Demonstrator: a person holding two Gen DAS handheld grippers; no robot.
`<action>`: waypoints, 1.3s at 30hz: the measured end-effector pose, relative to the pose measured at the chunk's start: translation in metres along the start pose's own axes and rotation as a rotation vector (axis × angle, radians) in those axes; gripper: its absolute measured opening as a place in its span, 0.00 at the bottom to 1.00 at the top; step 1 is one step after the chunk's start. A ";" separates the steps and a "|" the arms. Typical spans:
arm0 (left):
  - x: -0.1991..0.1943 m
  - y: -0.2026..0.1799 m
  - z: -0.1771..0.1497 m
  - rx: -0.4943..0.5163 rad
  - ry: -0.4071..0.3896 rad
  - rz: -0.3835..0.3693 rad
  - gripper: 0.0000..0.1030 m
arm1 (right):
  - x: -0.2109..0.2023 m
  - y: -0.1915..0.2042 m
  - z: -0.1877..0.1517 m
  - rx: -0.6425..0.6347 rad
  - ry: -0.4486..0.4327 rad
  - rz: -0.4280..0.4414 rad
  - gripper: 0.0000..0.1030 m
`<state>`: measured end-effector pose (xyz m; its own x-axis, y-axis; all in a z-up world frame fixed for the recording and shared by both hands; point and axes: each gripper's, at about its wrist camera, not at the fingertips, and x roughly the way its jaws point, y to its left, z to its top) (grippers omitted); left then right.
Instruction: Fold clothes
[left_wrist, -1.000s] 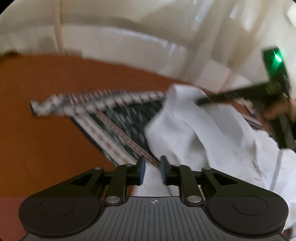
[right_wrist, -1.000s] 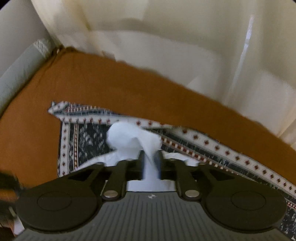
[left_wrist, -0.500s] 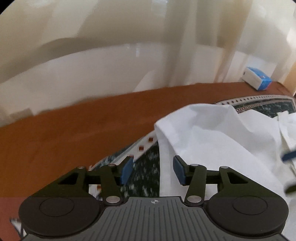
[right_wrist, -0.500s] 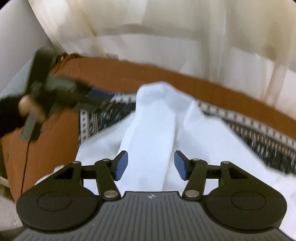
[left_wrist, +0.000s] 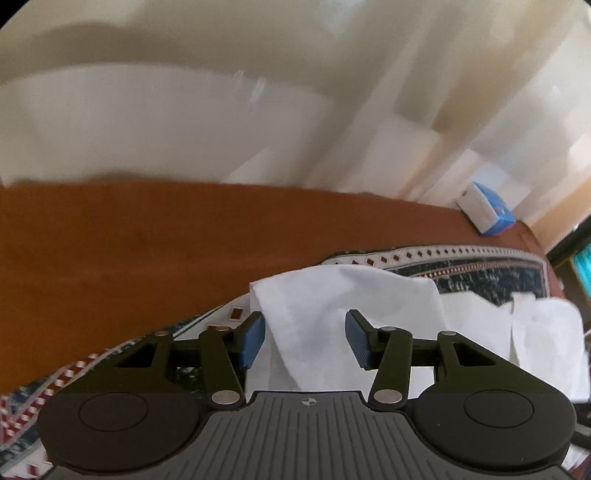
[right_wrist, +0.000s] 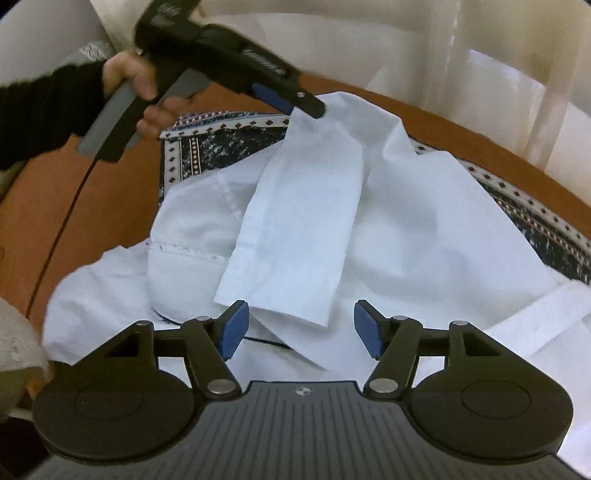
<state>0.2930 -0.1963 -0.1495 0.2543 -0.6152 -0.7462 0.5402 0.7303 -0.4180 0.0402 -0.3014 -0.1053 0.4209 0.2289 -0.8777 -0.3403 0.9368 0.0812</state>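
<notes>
Basically mid-fold: shirt (right_wrist: 406, 221) lying on patterned cloth (right_wrist: 207, 155), sleeve (right_wrist: 299, 221) laid across the middle. Left gripper (left_wrist: 304, 338) and right gripper (right_wrist: 301, 328) both spread wide, holding nothing (left hovering at the far corner). Next up, probably pinching an edge. No readable writing, too blurry.

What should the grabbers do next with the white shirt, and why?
Probably the left gripper should close on the shirt fold between its open fingers. The sleeve already lies folded across the body, and the right gripper is open too, holding nothing.
</notes>
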 end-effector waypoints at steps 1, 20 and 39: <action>0.003 0.001 0.001 -0.022 0.001 -0.011 0.59 | 0.002 0.002 0.000 -0.027 0.004 -0.012 0.66; -0.002 0.012 0.023 -0.073 -0.070 0.049 0.00 | 0.007 0.060 0.006 -0.531 -0.052 -0.067 0.57; 0.004 0.016 0.050 -0.028 -0.083 0.097 0.00 | 0.056 0.066 0.006 -0.811 -0.032 -0.190 0.39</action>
<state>0.3426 -0.2016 -0.1338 0.3701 -0.5627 -0.7392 0.4877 0.7949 -0.3610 0.0467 -0.2248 -0.1461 0.5515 0.1052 -0.8275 -0.7562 0.4818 -0.4428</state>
